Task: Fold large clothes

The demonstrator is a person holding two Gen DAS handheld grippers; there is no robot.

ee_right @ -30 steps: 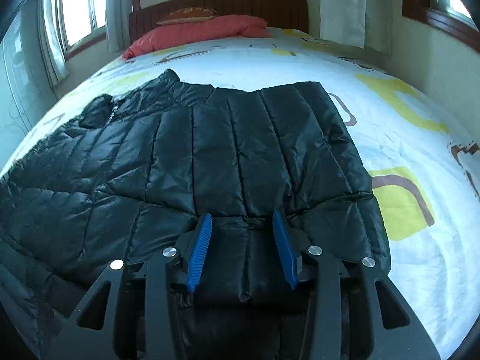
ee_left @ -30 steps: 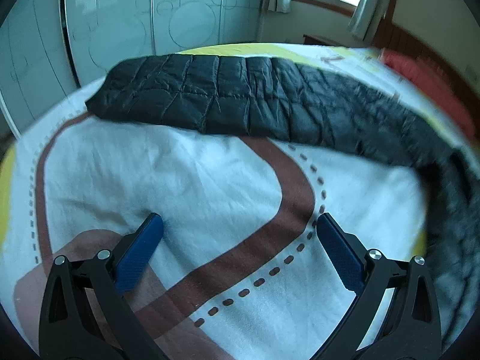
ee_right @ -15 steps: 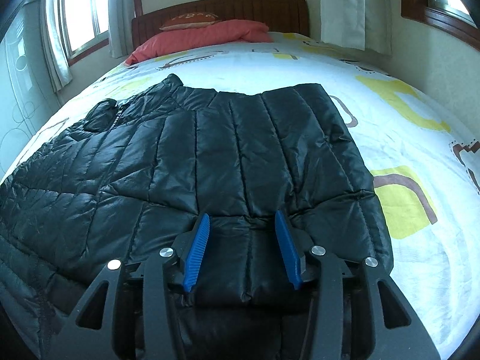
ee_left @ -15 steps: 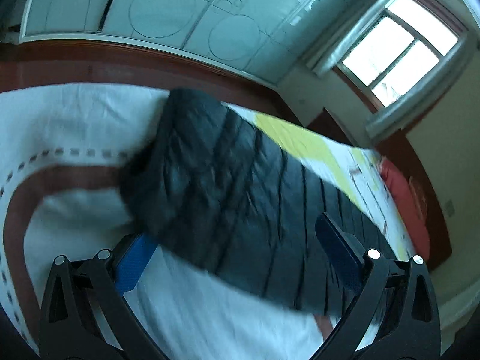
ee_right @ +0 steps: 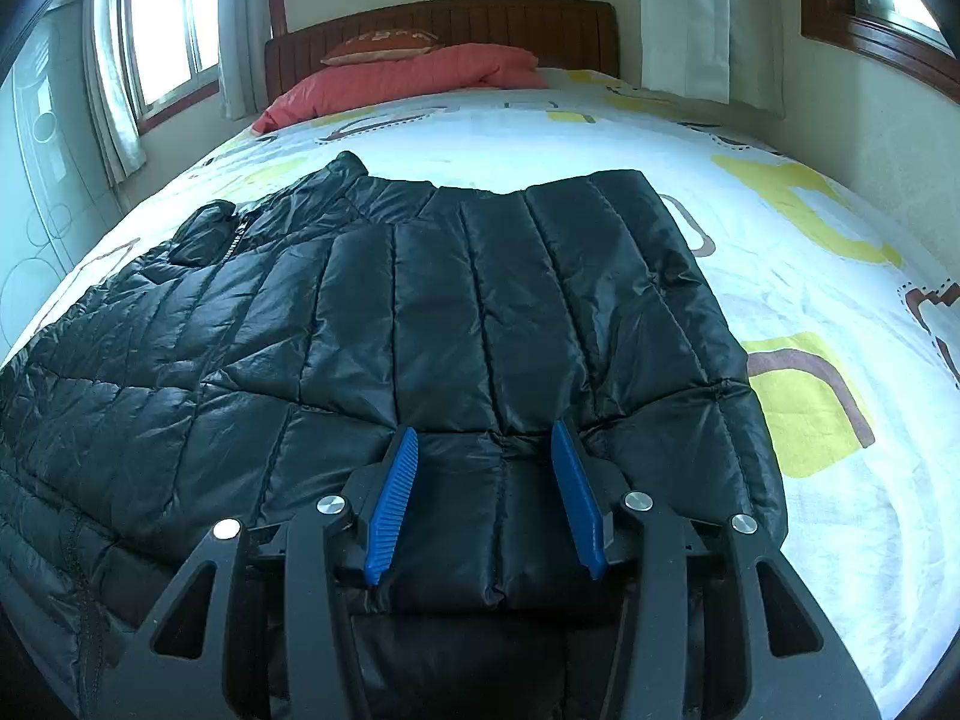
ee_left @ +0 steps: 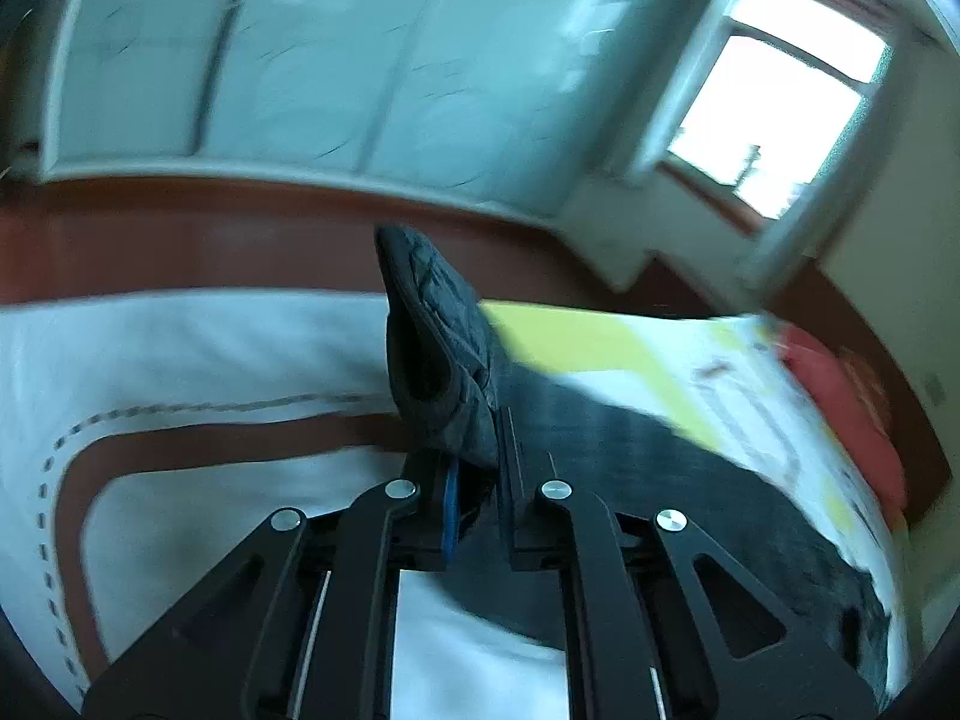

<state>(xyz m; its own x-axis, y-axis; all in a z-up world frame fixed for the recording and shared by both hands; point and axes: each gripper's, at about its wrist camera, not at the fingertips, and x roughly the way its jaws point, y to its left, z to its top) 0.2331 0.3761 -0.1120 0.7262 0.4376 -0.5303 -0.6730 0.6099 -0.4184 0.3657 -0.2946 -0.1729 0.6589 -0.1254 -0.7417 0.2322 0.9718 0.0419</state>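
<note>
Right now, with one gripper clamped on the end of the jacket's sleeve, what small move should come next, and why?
Probably carry the sleeve end across onto the jacket body. The left gripper has just closed on it and holds it above the bedsheet, while the right gripper straddles the jacket's near edge, seemingly pinning it. The body lies flat, ready for the sleeve.

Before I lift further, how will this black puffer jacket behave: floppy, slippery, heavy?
Probably floppy: the sleeve end pinched in the left gripper sags on itself. The black puffer jacket looks glossy, so it may slip. Likely light but bulky; the right gripper straddles a thick quilted edge.
</note>
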